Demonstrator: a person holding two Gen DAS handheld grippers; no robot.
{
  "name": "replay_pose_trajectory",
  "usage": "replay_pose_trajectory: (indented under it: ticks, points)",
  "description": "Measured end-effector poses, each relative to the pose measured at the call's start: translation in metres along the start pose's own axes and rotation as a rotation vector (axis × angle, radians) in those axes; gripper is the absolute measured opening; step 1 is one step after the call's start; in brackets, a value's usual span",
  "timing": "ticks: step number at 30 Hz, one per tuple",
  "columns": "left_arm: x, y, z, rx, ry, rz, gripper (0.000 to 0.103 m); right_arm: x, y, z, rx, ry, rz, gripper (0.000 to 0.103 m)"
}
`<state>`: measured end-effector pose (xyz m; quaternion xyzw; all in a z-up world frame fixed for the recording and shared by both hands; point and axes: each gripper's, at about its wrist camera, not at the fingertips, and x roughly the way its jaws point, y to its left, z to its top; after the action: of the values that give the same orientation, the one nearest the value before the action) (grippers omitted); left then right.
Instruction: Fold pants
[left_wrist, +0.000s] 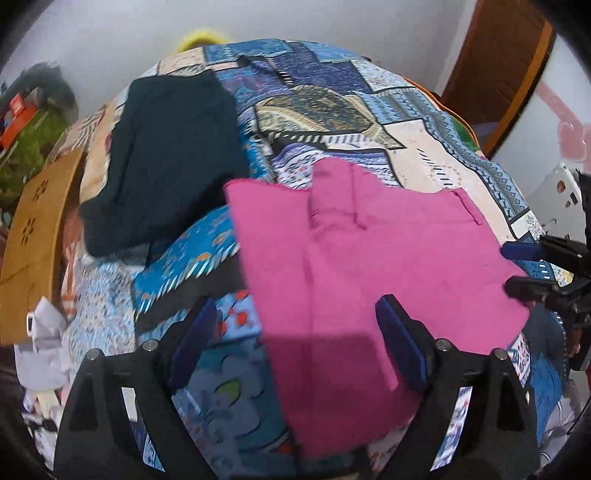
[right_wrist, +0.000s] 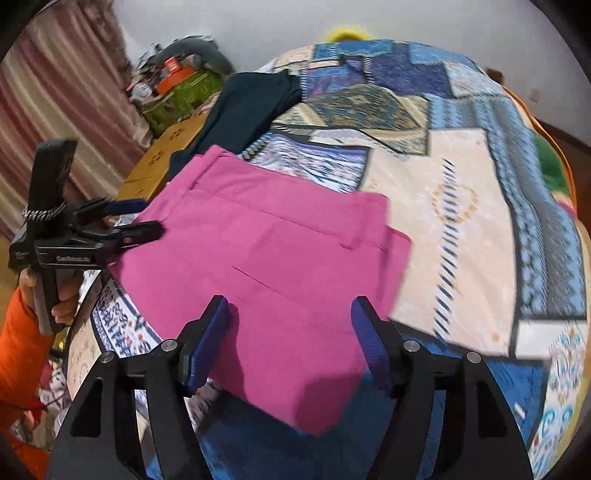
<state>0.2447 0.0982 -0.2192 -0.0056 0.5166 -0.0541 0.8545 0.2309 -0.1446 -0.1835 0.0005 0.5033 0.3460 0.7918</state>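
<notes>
So the folded pants (left_wrist: 369, 266) lie flat on the patterned bedspread (left_wrist: 424, 147), near its front edge. A second folded garment (left_wrist: 166, 158) sits on the same bedspread, behind and to the left of them. The left gripper (left_wrist: 295, 343) hangs over the pants' left edge and the right gripper (right_wrist: 291, 339) over their near right part, neither touching the cloth.
</notes>
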Motion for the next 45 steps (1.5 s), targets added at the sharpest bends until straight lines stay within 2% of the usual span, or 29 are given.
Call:
replay_pose_trajectory:
  ticks: [4,6,10,14,19,23,28,29,32,35,38,42,45]
  points:
    - [-0.009,0.007,-0.012,-0.016,0.000,-0.006,0.089,-0.008,-0.017,-0.012,0.083,0.001,0.015,0.065]
    - [-0.013,0.008,-0.015,-0.015,-0.003,0.017,0.089,-0.013,-0.022,-0.017,0.106,-0.001,-0.002,0.065]
    - [-0.019,0.013,-0.017,-0.031,-0.008,0.034,0.089,-0.021,-0.025,-0.020,0.121,-0.006,-0.012,0.065]
    - [-0.024,0.017,-0.010,-0.055,-0.029,0.042,0.089,-0.026,-0.024,-0.009,0.118,-0.047,-0.037,0.065]
    - [-0.025,0.022,0.010,-0.127,-0.062,-0.031,0.089,-0.021,-0.032,0.008,0.176,-0.084,-0.015,0.065]
    - [-0.006,0.022,0.023,-0.169,-0.023,-0.093,0.089,-0.002,-0.039,0.016,0.212,-0.047,-0.006,0.065]
    - [0.027,0.018,0.024,-0.188,0.067,-0.120,0.089,0.022,-0.047,0.010,0.259,0.022,0.036,0.065]
    - [0.030,0.017,0.024,-0.188,0.066,-0.119,0.089,0.023,-0.048,0.009,0.270,0.013,0.049,0.065]
    - [0.030,0.014,0.025,-0.170,0.053,-0.119,0.089,0.024,-0.049,0.010,0.288,0.013,0.085,0.056]
    - [0.028,0.009,0.026,-0.137,0.040,-0.118,0.081,0.028,-0.048,0.010,0.310,0.008,0.106,0.047]
    - [0.025,0.007,0.026,-0.128,0.028,-0.135,0.067,0.029,-0.044,0.010,0.291,-0.005,0.098,0.038]
    - [0.021,0.005,0.026,-0.133,0.019,-0.180,0.039,0.025,-0.040,0.012,0.276,-0.023,0.088,0.022]
    - [0.016,0.000,0.027,-0.122,0.003,-0.147,0.028,0.020,-0.039,0.014,0.275,-0.040,0.080,0.016]
